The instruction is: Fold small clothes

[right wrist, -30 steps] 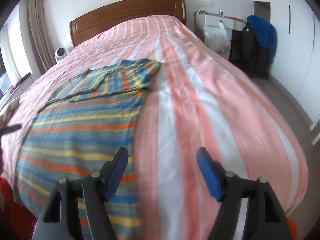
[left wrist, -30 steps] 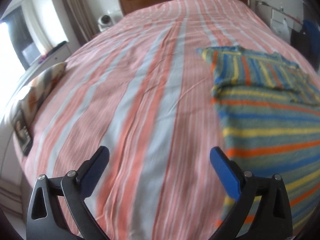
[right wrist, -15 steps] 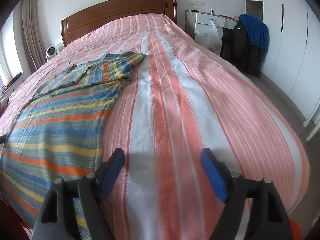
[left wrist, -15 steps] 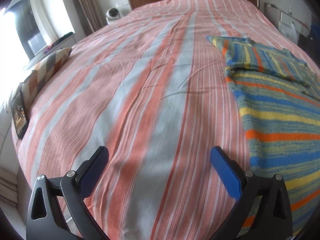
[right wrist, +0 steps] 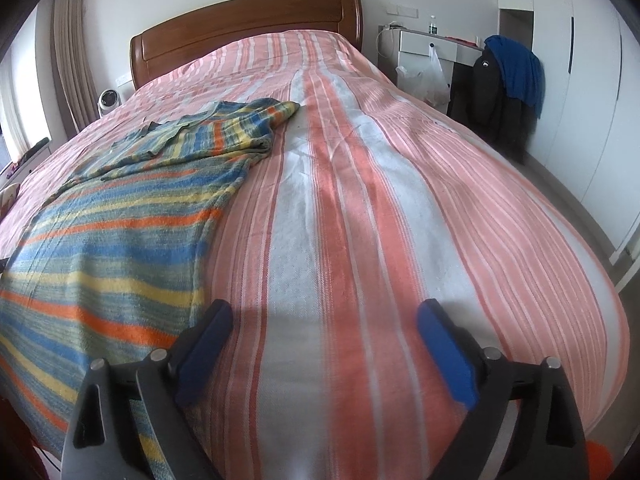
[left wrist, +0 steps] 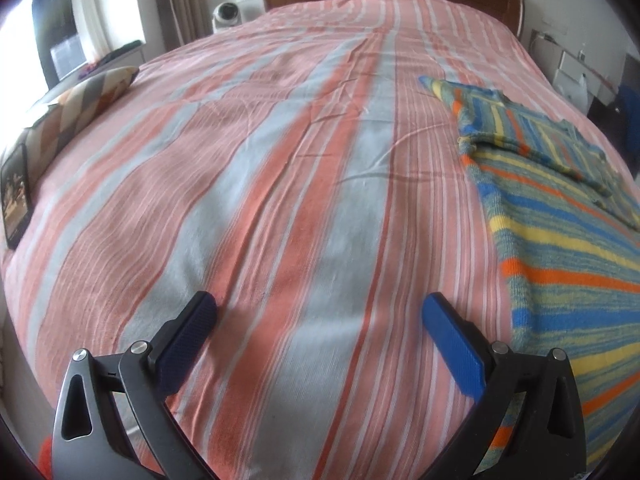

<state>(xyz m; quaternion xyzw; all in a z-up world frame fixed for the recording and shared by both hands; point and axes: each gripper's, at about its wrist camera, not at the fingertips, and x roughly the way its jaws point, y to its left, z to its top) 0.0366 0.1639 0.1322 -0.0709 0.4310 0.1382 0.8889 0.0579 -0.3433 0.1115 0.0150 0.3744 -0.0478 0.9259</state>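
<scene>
A knitted garment with blue, yellow, orange and green stripes [left wrist: 568,236] lies flat on the bed, its far part folded over itself. In the left wrist view it is at the right; in the right wrist view the garment [right wrist: 120,232] is at the left. My left gripper [left wrist: 318,312] is open and empty, low over the bare bedspread to the left of the garment. My right gripper [right wrist: 324,320] is open and empty, low over the bedspread just right of the garment's near edge.
The bed has a pink, orange and white striped bedspread [left wrist: 280,160] and a wooden headboard [right wrist: 248,28]. A patterned cushion [left wrist: 80,100] and a dark tablet [left wrist: 16,196] lie at the bed's left edge. A white desk and a chair with jackets [right wrist: 504,84] stand to the right.
Both grippers have moved apart sideways: the left one to the left, the right one to the right, so the garment has slid toward the frame edges. Both stayed open.
</scene>
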